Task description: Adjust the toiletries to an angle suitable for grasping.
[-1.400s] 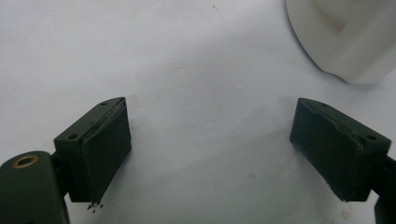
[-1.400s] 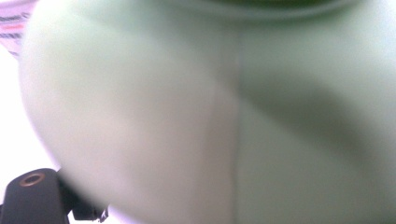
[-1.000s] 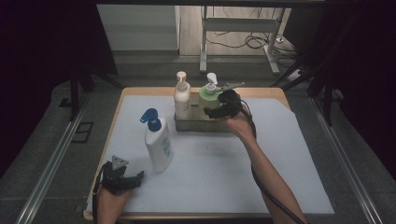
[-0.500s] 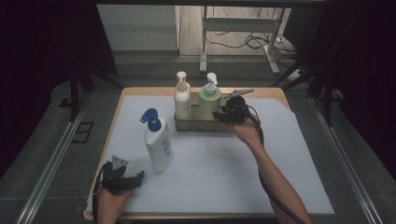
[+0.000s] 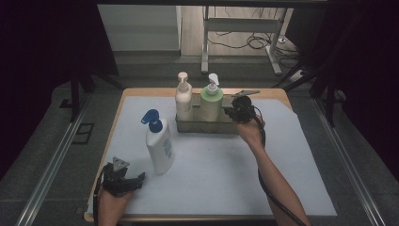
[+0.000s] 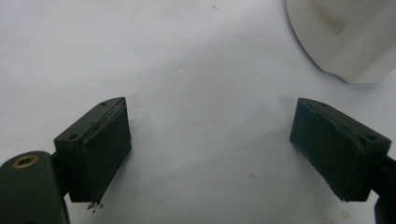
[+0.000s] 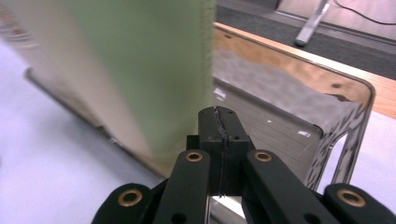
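Note:
A metal tray (image 5: 207, 126) at the back of the table holds a white pump bottle (image 5: 183, 101) and a green pump bottle (image 5: 211, 104). My right gripper (image 5: 229, 112) hovers over the tray's right end, just right of the green bottle (image 7: 140, 70). Its jaws have just been closing and now meet, shut, with nothing between them (image 7: 219, 126). A white bottle with a blue pump (image 5: 159, 146) stands on the mat at front left. My left gripper (image 5: 136, 180) rests near the front left corner, open and empty (image 6: 210, 149), with that bottle's base (image 6: 345, 37) ahead of it.
A pale mat (image 5: 226, 174) covers most of the wooden table (image 5: 141, 93). The tray's empty right compartment (image 7: 289, 107) lies under the right gripper. Metal rails (image 5: 51, 169) run along both sides of the table, and a stand with cables (image 5: 244, 28) is behind it.
The right gripper has slid to the right, away from the green bottle, and its jaws have gone from open to shut. The left gripper has stayed put.

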### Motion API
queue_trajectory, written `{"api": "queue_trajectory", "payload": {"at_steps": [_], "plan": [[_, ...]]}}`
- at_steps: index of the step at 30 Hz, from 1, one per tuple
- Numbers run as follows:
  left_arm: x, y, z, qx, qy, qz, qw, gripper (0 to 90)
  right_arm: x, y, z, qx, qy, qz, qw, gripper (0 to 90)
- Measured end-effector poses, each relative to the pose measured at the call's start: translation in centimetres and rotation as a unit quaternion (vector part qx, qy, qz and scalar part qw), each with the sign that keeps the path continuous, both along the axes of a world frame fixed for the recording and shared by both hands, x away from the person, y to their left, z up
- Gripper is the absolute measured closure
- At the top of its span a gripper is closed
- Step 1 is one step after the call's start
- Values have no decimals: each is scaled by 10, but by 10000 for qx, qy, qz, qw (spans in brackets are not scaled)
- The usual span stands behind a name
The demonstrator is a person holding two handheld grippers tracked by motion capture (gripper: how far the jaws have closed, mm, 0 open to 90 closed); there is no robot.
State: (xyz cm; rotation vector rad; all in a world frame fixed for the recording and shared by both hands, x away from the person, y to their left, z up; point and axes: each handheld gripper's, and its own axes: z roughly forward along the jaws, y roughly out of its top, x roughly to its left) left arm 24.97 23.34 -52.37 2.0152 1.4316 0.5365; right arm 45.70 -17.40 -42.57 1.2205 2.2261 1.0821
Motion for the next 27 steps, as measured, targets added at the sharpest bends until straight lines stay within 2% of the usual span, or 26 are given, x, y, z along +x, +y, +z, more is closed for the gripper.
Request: {"api": "queue_trajectory", "payload": {"at_steps": [4, 9, 18, 20, 27], "plan": [[0, 0, 0, -1, 1, -1, 10000, 121, 10, 2, -6, -17, 26, -186, 9998, 900], [0, 0, 0, -2, 2, -2, 10000, 121, 19, 3, -12, 80, 104, -322, 9994, 900], [0, 0, 0, 2, -1, -3, 10000, 121, 28, 8, -20, 129, 190, -225, 9995, 899], [0, 0, 0, 0, -1, -2, 10000, 121, 29, 9, -21, 186, 235, -188, 9994, 899], [0, 0, 0, 2, 0, -2, 10000, 121, 29, 11, -23, 161, 293, -162, 9993, 899]]}}
